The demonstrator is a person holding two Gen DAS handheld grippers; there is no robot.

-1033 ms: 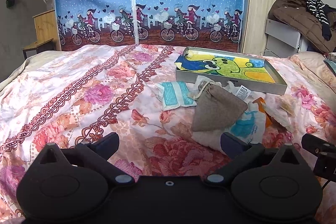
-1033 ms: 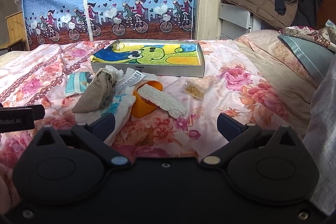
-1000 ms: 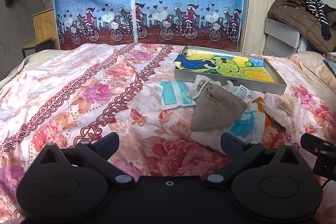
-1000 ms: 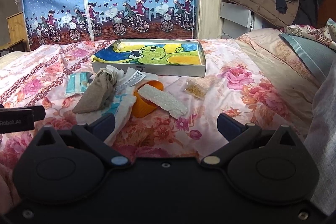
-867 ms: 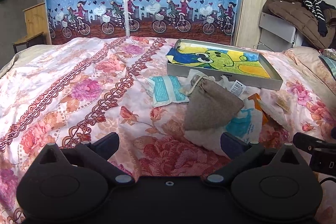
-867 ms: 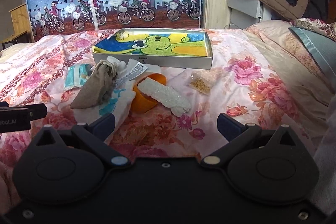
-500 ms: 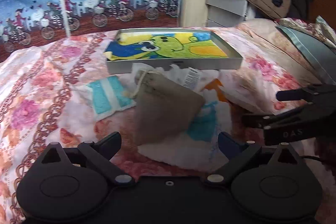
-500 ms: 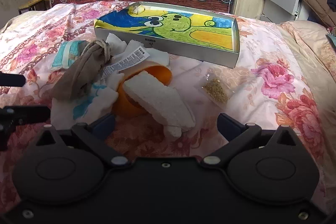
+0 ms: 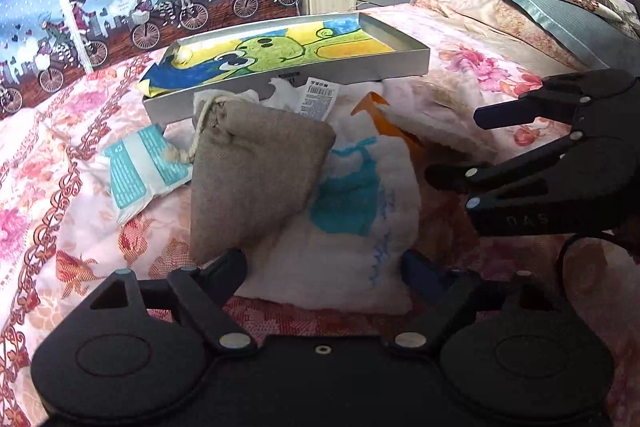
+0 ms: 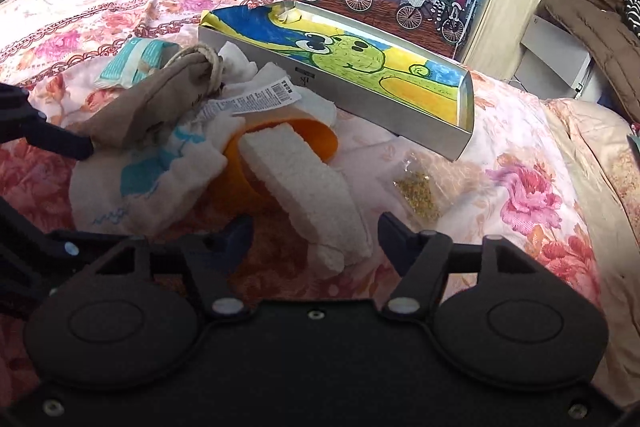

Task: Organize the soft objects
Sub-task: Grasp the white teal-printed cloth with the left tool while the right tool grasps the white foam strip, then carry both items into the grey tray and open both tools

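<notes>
**Soft objects now within reach, both tongs narrowing**

Soft objects lie heaped on the bed (image 10: pixel 520 131) just in front of the grey tray (image 10: pixel 400 115): a burlap pouch (image 9: pixel 248 179) resting on a white cloth (image 9: pixel 352 227), a white foam slab (image 10: pixel 304 187) propped in an orange cup (image 10: pixel 320 139), a teal packet (image 9: pixel 140 171) and a small seed bag (image 10: pixel 416 195). A second ago I viewed all this from well back; both wrists have since dropped in close. My left tongs (image 9: pixel 322 265) straddle the cloth's near edge, closing but not yet pressing. My right tongs (image 10: pixel 316 231) are closing around the slab's near end, pads apart from it. I judge the first pick is imminent; nothing soft sits in the tray yet.
</notes>
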